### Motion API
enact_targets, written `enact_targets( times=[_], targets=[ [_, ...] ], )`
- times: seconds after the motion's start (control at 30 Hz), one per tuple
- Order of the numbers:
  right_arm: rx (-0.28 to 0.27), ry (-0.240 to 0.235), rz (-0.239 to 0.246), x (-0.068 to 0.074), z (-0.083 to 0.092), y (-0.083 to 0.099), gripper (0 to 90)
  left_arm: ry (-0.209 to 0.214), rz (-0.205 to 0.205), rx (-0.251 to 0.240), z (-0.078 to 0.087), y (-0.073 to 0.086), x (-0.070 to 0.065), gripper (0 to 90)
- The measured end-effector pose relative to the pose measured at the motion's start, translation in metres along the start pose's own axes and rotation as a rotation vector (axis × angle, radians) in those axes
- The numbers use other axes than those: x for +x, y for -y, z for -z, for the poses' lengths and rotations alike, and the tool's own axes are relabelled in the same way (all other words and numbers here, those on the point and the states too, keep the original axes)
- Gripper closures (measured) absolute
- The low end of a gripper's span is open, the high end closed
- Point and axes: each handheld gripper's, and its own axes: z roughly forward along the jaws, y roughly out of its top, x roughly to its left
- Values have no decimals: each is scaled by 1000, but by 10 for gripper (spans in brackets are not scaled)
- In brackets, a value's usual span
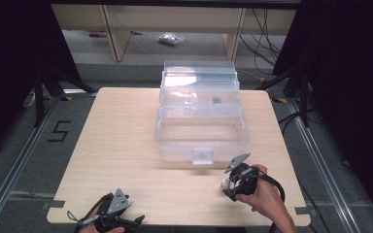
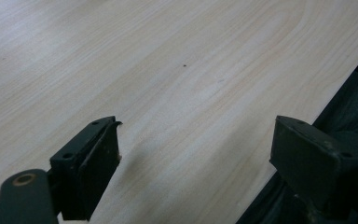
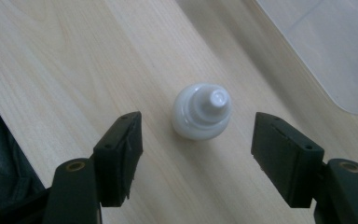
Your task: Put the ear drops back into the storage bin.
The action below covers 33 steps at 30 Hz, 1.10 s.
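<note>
Right gripper (image 3: 196, 140) hangs over a small white bottle (image 3: 202, 112) at mid-frame in the right gripper view, jaws spread either side of it, not touching; in the high view the bottle (image 1: 225, 183) stands lower right on the wooden table (image 1: 121, 145), just below the clear plastic box (image 1: 201, 131). Left gripper (image 2: 196, 154), at the lower left table edge, jaws spread wide over bare wood.
</note>
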Motion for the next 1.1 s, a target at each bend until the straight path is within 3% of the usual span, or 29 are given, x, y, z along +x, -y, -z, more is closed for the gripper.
enact_targets(
  times=[0.17, 0.33, 0.37, 0.43, 0.7, 0.73, 0.8, 0.83, 1.07, 1.1],
  targets=[
    [22, 3, 10, -1, -3, -6, 363, 1, 10, 1, 0, 0, 0, 149],
    [41, -4, 40, -6, -7, -11, 370, 1, -1, 2, 0, 0, 0, 150],
    [47, -10, 43, -6, -7, -11, 371, 2, -21, 18, 2, 0, 2, 150],
    [56, -25, 32, -5, -8, -14, 380, -3, 4, -4, 0, 0, 0, 149],
    [79, -27, 41, -5, -9, -19, 389, 3, 5, -3, 0, 1, 0, 149],
    [85, -26, 45, -5, -9, -20, 395, 3, -19, 17, 2, 0, 2, 149],
    [85, -36, 58, -6, -10, -21, 398, -4, -29, 30, 2, 0, 3, 149],
    [93, -37, 43, -4, -10, -21, 400, -1, 2, -1, 0, 0, 0, 149],
    [117, -40, 53, -4, -12, -22, 419, 3, 5, -2, 0, 0, 0, 150],
    [116, -46, 67, -4, -13, -22, 424, 4, -23, 21, 2, 0, 2, 149]
  ],
)
